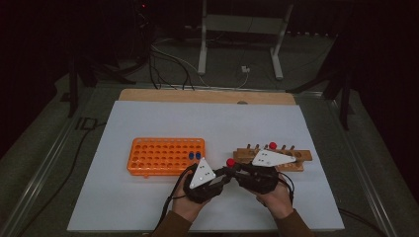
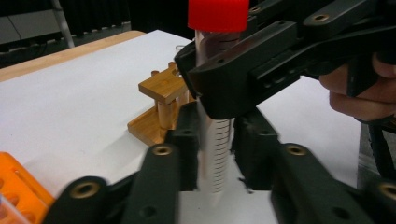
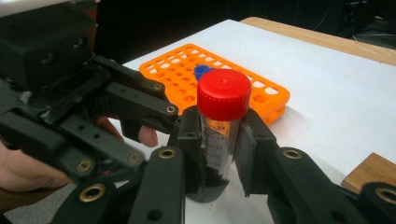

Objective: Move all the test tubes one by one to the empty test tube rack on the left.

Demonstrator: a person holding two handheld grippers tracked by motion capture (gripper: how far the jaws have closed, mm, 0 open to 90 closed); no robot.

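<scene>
While both grippers (image 1: 228, 174) clamp red-capped tube (image 3: 219, 135), tube's tip hidden by jaws.

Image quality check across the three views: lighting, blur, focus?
High view: dim, the room behind is near black, only the white table top is lit; soft and low in detail. Left gripper view: the red-capped tube smears low down, the wooden rack is soft. Right gripper view: cap and scale marks sharp; orange rack slightly soft, no strong glare.
</scene>
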